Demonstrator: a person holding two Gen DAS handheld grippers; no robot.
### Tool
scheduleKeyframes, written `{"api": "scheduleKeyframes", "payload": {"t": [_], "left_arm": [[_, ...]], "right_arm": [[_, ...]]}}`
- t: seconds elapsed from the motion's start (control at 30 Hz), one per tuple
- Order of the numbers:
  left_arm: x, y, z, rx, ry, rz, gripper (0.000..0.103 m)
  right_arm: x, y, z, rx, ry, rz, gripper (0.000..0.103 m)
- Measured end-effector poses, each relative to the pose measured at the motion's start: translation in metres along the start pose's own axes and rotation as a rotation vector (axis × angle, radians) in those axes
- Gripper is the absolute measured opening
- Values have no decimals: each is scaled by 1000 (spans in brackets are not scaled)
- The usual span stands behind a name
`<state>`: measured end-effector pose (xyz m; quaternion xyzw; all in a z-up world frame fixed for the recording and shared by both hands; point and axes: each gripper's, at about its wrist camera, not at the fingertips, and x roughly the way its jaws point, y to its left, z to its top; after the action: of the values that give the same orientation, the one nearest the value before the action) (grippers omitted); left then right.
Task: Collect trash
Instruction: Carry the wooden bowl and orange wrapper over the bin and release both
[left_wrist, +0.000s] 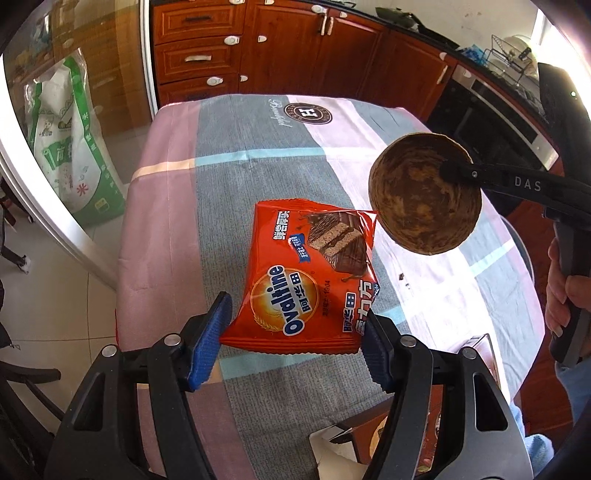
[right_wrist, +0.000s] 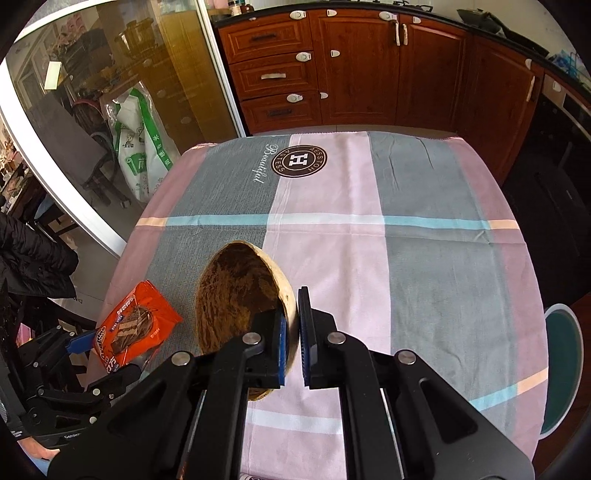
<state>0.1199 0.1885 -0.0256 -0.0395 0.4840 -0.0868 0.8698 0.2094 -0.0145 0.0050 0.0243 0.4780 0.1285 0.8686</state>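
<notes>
My left gripper (left_wrist: 295, 328) clamps the orange Ovaltine wrapper (left_wrist: 308, 275), apparently lifted off the tabletop (right_wrist: 369, 240). My right gripper (right_wrist: 293, 332) pinches the rim of the coconut-shell bowl (right_wrist: 240, 299), tilted, just beside the wrapper.

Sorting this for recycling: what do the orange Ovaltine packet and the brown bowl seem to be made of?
Ovaltine packet: looks like thin glossy plastic film, judging by its shiny creases and crimped edge seals; it sits between the left hand-held gripper fingers. Bowl: probably coconut shell or wood, matte with streaky, fibrous brown grain and a pale rim; the right hand-held gripper pinches its rim.
</notes>
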Motion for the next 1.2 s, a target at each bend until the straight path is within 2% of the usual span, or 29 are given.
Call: {"api": "scheduleKeyframes", "payload": {"t": [0.17, 0.7, 1.2], "left_arm": [[-9, -13, 4, 1, -15, -12, 67], [-17, -90, 14, 110, -16, -21, 67], [6, -202, 25, 276, 15, -82, 67]], "right_arm": [[-19, -17, -5, 37, -11, 17, 6], [-68, -96, -36, 153, -69, 19, 6], [-111, -193, -71, 309, -134, -9, 6]]}}
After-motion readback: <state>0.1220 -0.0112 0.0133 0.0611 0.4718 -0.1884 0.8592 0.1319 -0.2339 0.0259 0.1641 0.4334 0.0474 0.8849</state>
